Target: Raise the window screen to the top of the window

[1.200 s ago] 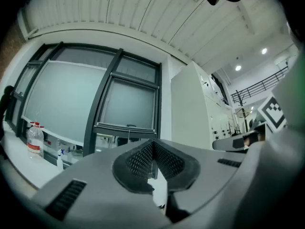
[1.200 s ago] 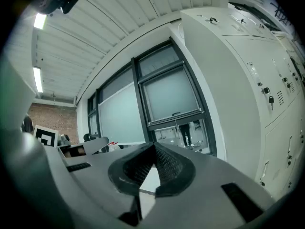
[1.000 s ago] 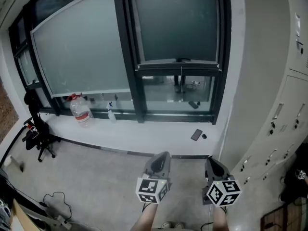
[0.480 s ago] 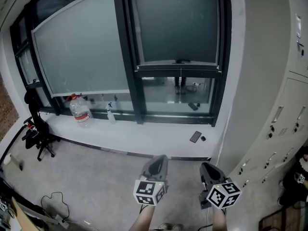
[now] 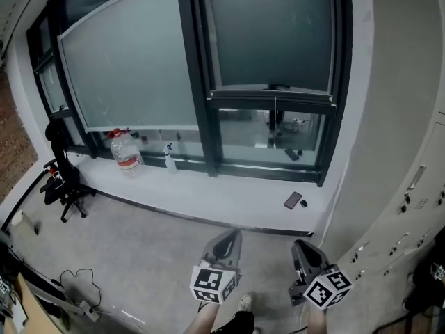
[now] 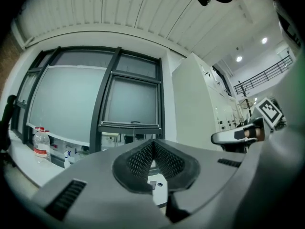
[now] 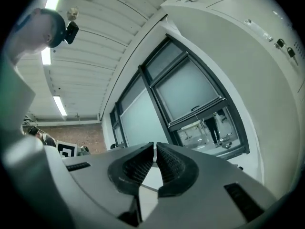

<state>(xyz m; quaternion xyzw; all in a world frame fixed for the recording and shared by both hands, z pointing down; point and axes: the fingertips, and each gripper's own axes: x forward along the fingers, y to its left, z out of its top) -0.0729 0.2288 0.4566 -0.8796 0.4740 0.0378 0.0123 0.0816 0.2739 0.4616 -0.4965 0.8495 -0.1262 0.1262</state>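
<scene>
Holding the left gripper (image 5: 231,236) and the right gripper (image 5: 301,246) side by side, low over the grey floor (image 5: 139,249), well apart from the window (image 5: 208,82) and pointing toward it. Pressing the left gripper's jaws together at the tips, pinching nothing. Drawing the right gripper's jaws in to a thin slit, likewise on nothing.

Facing the window screen (image 5: 272,37), covering the upper part of the right-hand pane, with the bottom bar (image 5: 271,94) sitting at about mid-height of the frame, clear glass below it, and a thin cord (image 5: 275,120) hanging down from the bar.

Looking down on a white sill (image 5: 222,199) under the window, carrying a big water bottle (image 5: 125,154) and a spray bottle (image 5: 170,161) toward the left, and a phone (image 5: 293,200) lying flat toward the right with a small dark thing just beside it. Catching an office chair (image 5: 61,179) at the far left and pale lockers (image 5: 410,193) at the right edge.
</scene>
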